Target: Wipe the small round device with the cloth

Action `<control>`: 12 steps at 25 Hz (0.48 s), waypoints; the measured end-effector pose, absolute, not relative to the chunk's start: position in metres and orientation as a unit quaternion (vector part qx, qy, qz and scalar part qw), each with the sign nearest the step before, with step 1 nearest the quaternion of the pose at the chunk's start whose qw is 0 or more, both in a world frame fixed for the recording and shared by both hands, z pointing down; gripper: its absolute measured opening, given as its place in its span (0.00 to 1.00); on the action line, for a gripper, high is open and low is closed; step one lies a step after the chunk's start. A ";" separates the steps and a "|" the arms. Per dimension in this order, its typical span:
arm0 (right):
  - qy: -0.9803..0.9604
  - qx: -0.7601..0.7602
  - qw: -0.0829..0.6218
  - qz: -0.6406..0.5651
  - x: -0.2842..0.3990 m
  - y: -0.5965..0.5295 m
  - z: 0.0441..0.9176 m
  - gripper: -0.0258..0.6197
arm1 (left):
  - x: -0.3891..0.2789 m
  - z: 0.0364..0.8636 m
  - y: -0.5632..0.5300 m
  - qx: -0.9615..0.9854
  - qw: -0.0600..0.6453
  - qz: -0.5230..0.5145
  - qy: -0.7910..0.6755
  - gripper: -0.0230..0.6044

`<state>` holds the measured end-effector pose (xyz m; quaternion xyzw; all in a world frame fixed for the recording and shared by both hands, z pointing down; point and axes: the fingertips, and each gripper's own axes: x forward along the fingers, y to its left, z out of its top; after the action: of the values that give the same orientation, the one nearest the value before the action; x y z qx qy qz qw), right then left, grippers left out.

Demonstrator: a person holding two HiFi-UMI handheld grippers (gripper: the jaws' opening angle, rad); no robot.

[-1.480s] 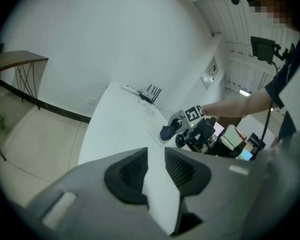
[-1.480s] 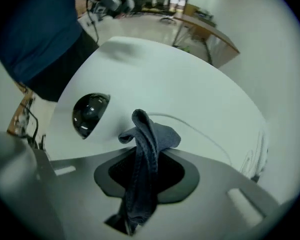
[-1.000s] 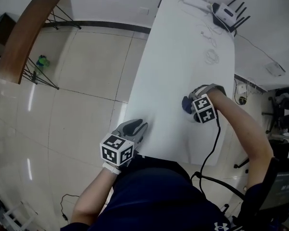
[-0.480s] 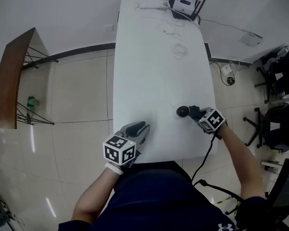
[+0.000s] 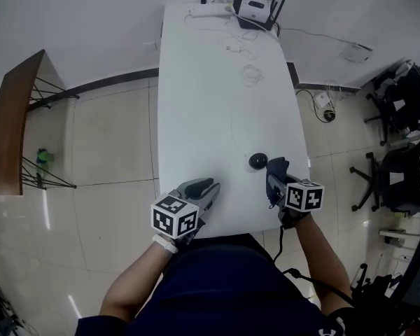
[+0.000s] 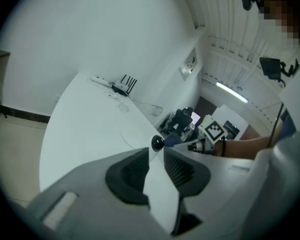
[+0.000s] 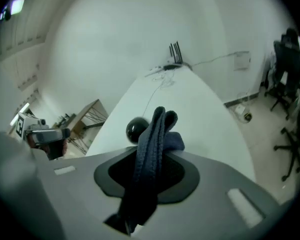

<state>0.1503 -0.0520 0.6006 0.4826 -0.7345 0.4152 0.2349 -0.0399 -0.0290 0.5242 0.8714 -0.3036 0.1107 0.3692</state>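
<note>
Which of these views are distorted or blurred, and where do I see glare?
Head view: sharp, but the table edges bend; streaks of glare lie on the floor tiles. Left gripper view: fisheye with black corners. Right gripper view: same fisheye; the cloth near the lens looks soft.

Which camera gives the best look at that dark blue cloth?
The right gripper view: the dark blue fabric cloth fills the middle, pinched between the fingers. The head view shows a small dark bit; the left gripper view barely a sliver.
</note>
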 end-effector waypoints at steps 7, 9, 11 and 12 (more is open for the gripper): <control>-0.782 0.468 0.331 0.245 0.114 -0.089 0.562 0.19 | -0.047 0.529 -0.024 0.860 0.385 0.102 -0.318 0.18; -0.803 0.430 0.359 0.202 0.083 -0.078 0.564 0.19 | -0.051 0.531 -0.022 0.858 0.388 0.102 -0.321 0.18; -0.811 0.403 0.374 0.198 0.063 -0.065 0.577 0.19 | -0.055 0.532 -0.021 0.856 0.390 0.102 -0.324 0.18; -0.811 0.396 0.377 0.208 0.058 -0.059 0.585 0.19 | -0.056 0.533 -0.020 0.855 0.391 0.102 -0.325 0.18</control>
<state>0.0583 -0.0586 0.5855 0.3964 -0.8109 0.2076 0.3772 -0.0562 -0.0197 0.5332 0.8550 -0.3251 0.1022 0.3908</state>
